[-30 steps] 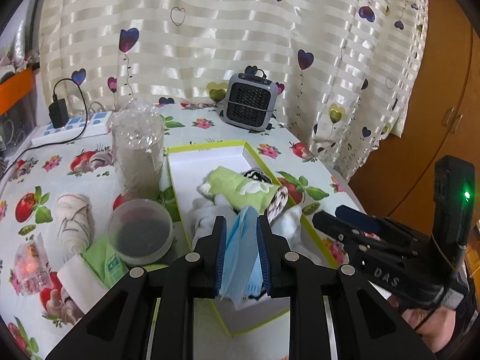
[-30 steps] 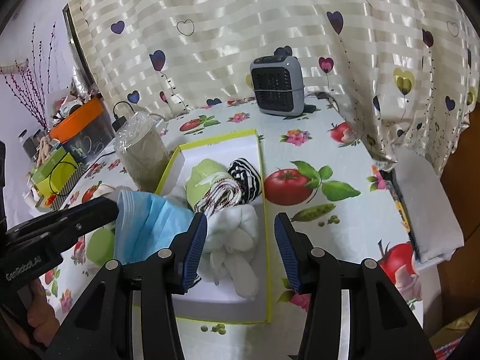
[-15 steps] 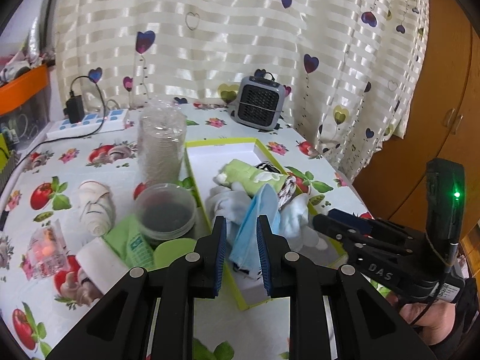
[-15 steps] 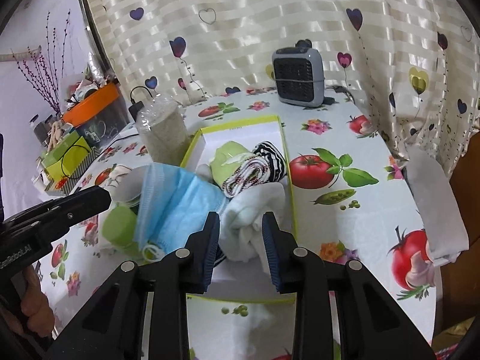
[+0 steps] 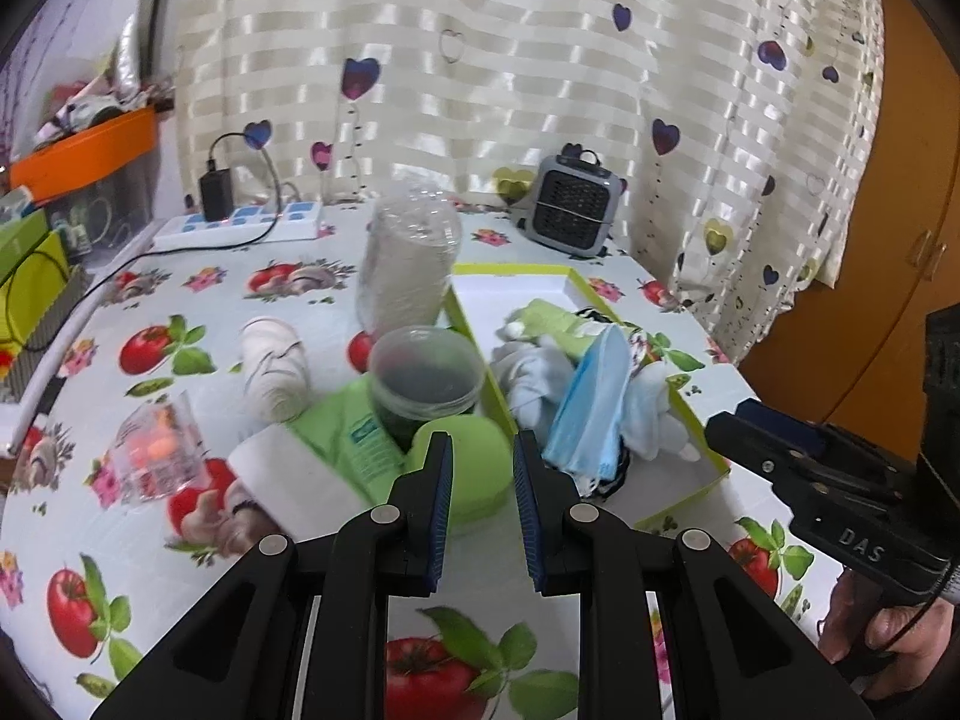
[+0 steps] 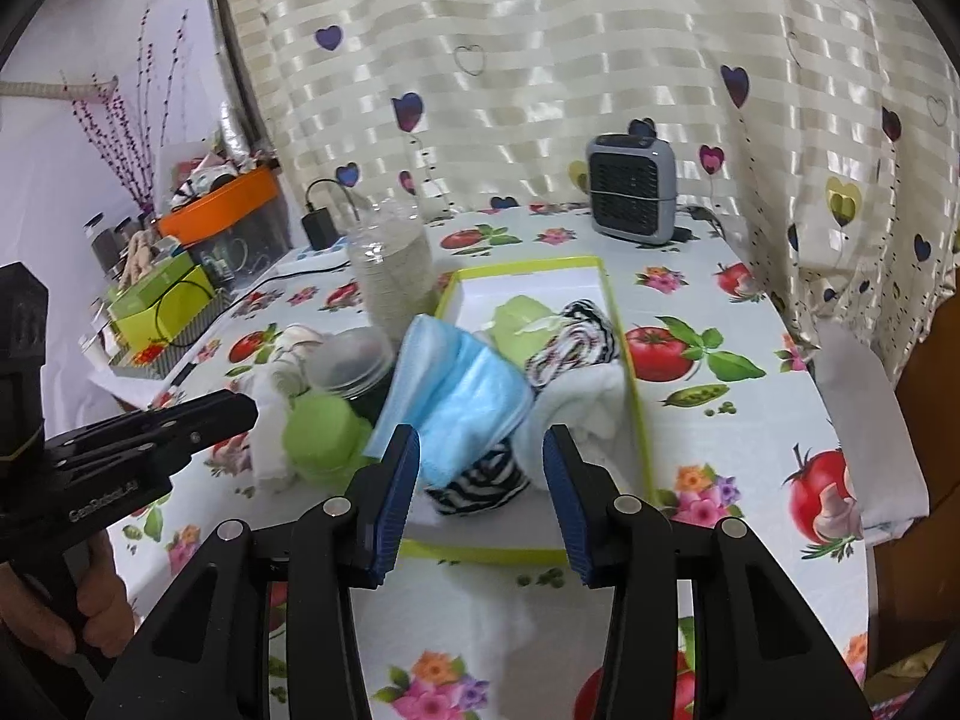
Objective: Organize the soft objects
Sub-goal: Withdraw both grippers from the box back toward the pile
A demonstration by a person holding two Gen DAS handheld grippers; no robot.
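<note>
Left gripper (image 5: pixel 480 468) low over the table (image 5: pixel 198 294), jaws parted by a narrow gap, nothing between them; green lid (image 5: pixel 474 468) directly ahead of the tips. Right gripper (image 6: pixel 477 477) at the near end of the box (image 6: pixel 636 396), jaws spread wide, empty.

Blue mask (image 6: pixel 456 396) draped over the pile of soft goods in the box, one edge hanging over the left wall, free of both grippers. Same mask (image 5: pixel 591 402) seen edge-on from the left view, standing up between pale cloths. Beneath and beside it: white towel (image 6: pixel 582 402), striped socks (image 6: pixel 570 336), green cloth (image 6: pixel 519 318), and a second striped piece (image 6: pixel 480 480) at the near end. Far end of the box bare.

Left of the box, on the table: clear cup (image 5: pixel 426 372) with dark contents, touching the lid; tall plastic jar (image 5: pixel 411 270) behind it, against the box wall; green packet (image 5: pixel 354 432) and a white cloth (image 5: pixel 294 480) partly under the cup and lid; rolled white item (image 5: pixel 273 366) and a small clear packet (image 5: pixel 156 450) farther left. Grey heater (image 6: pixel 630 189) at the far edge by the curtain (image 6: pixel 540 60); power strip (image 5: pixel 240 225) with plug at the far left.
</note>
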